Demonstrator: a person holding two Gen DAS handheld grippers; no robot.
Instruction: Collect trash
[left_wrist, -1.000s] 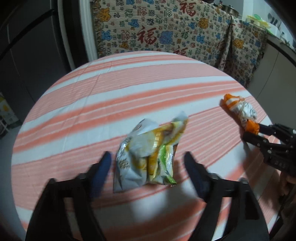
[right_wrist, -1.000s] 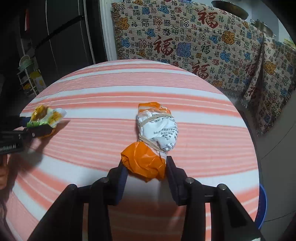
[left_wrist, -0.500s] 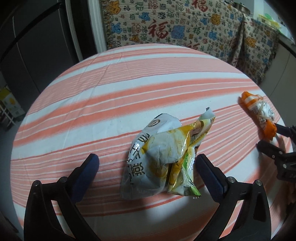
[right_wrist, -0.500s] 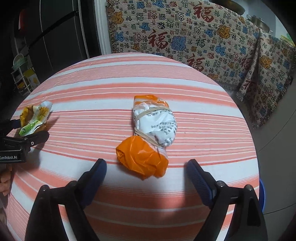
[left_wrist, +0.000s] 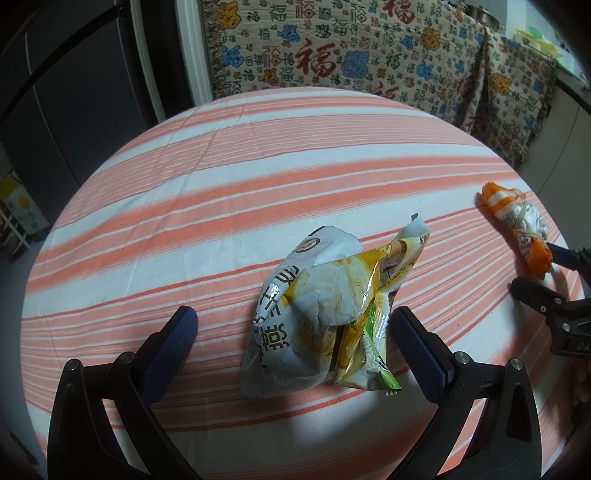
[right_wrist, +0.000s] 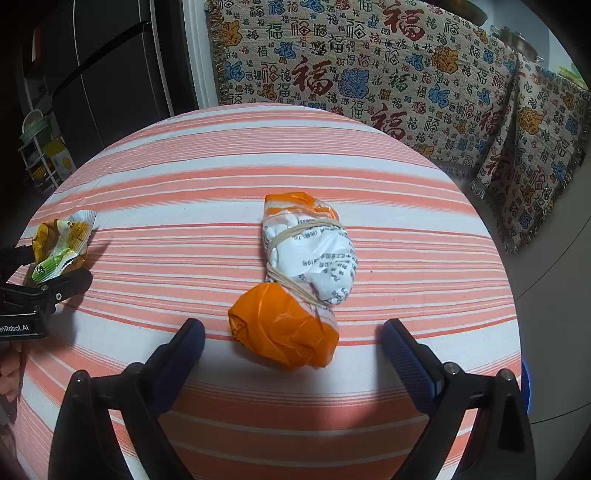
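Observation:
A crumpled white and yellow snack bag (left_wrist: 325, 314) lies on the striped round table (left_wrist: 221, 184). My left gripper (left_wrist: 293, 321) is open, its blue pads on either side of the bag and not pressing it. An orange and white wrapper bundle (right_wrist: 303, 273) tied with rubber bands lies near the table's right side. My right gripper (right_wrist: 291, 328) straddles the bundle's orange end; its jaws are opening and both pads stand off it. The bundle (left_wrist: 521, 225) also shows at the right of the left wrist view, and the bag (right_wrist: 61, 243) at the left of the right wrist view.
A patterned cloth (left_wrist: 332, 55) hangs over furniture behind the table. Dark cabinet doors (left_wrist: 74, 92) stand at the back left, with a small rack (right_wrist: 40, 155) beside them. Something blue (right_wrist: 524, 380) shows below the table's right edge. A hand (right_wrist: 11, 369) holds the left gripper.
The right jaws spread wide and let go of the bundle's orange end. The left jaws widened a little around the bag. Both pieces of trash stay on the table.

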